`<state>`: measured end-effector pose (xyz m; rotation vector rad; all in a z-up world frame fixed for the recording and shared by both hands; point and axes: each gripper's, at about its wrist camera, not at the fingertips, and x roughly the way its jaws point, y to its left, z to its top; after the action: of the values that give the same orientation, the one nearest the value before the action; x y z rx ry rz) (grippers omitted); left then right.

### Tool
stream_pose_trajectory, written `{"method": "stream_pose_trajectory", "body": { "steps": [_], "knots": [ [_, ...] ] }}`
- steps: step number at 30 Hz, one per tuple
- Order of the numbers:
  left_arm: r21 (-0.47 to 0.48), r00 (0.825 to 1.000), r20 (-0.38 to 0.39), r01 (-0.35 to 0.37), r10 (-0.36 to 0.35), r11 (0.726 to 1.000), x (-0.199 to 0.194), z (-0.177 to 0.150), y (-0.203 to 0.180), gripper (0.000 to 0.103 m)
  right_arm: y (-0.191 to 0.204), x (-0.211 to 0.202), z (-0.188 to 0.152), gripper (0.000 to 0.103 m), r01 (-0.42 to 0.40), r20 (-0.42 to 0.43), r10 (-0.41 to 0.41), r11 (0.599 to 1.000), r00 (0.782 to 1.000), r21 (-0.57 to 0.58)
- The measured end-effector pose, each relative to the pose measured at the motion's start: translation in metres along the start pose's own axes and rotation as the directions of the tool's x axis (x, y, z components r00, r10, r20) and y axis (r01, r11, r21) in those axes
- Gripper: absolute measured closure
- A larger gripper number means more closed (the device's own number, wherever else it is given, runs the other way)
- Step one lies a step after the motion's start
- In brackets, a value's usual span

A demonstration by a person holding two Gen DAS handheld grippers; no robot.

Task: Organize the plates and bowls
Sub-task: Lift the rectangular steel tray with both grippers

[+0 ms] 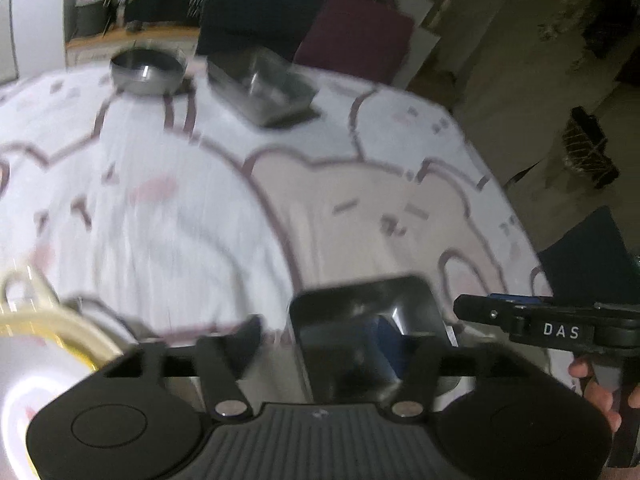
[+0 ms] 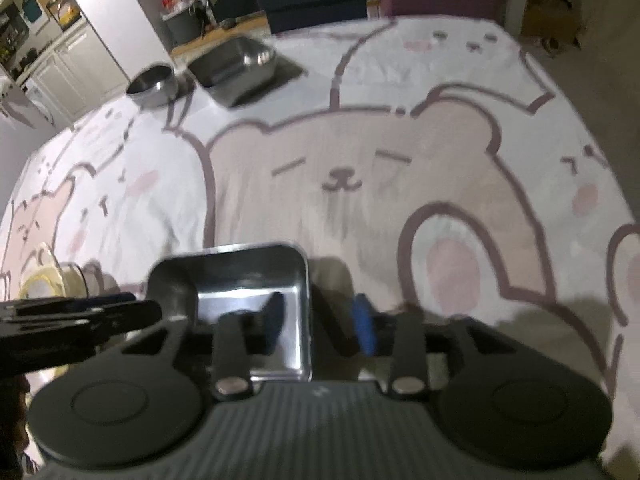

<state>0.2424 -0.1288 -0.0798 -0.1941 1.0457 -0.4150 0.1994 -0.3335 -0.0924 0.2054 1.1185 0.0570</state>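
A small rectangular steel tray [image 1: 366,336] [image 2: 240,300] is between my two grippers above the bear-print tablecloth. My left gripper [image 1: 320,344] straddles the tray's left wall, one finger [image 1: 390,334] inside the tray. My right gripper [image 2: 316,320] is closed across the tray's right wall, one finger [image 2: 272,320] inside and the blue pad [image 2: 364,320] outside. A round steel bowl [image 1: 148,70] [image 2: 154,82] and a larger rectangular steel tray [image 1: 260,84] [image 2: 236,64] stand at the far side. A cream and yellow dish [image 1: 44,344] [image 2: 44,280] is at the near left.
The tablecloth [image 1: 168,184] [image 2: 360,152] covers the table. Dark blue and maroon chairs [image 1: 352,36] stand beyond the far edge. The table's right edge drops to the floor, where a dark brush-like object [image 1: 588,148] lies. Kitchen cabinets [image 2: 68,56] are at the far left.
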Motion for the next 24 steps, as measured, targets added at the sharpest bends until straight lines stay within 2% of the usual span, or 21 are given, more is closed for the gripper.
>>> {"method": "stream_pose_trajectory", "body": {
  "steps": [4,5,6,7,9,14,19,24],
  "knots": [
    [0.062,0.996,0.092,-0.013,0.008,0.998,-0.017,0.025,-0.006,0.016,-0.002,-0.027,0.009,0.031,-0.006,0.105,0.003,0.999,0.994,0.032],
    [0.066,0.993,0.117,-0.018,0.01,0.998,-0.02,0.032,-0.006,0.008,-0.003,-0.032,0.012,0.028,-0.015,0.128,0.009,0.999,0.992,0.045],
    [0.068,0.99,0.138,-0.023,0.013,0.997,-0.022,0.039,-0.006,0.004,-0.004,-0.036,0.016,0.021,-0.022,0.146,0.013,0.998,0.989,0.058],
    [0.071,0.987,0.157,-0.028,0.016,0.997,-0.024,0.046,-0.005,0.002,-0.004,-0.039,0.02,0.012,-0.029,0.167,0.016,0.997,0.986,0.073],
    [0.083,0.982,0.189,-0.035,0.019,0.996,-0.025,0.061,-0.003,0.0,-0.003,-0.041,0.027,0.004,-0.036,0.196,0.016,0.994,0.98,0.099],
    [0.108,0.973,0.223,-0.079,0.054,0.991,-0.017,0.102,0.006,0.0,0.005,-0.031,0.055,0.001,-0.038,0.248,0.003,0.99,0.969,0.136],
    [0.139,0.955,0.284,-0.123,0.079,0.983,-0.012,0.151,0.019,0.0,0.02,-0.01,0.091,0.0,-0.029,0.294,-0.022,0.985,0.956,0.168],
    [0.201,0.942,0.322,-0.172,0.101,0.964,0.007,0.195,0.028,0.0,0.023,0.016,0.133,0.0,-0.074,0.332,-0.022,0.959,0.943,0.272]
  ]
}}
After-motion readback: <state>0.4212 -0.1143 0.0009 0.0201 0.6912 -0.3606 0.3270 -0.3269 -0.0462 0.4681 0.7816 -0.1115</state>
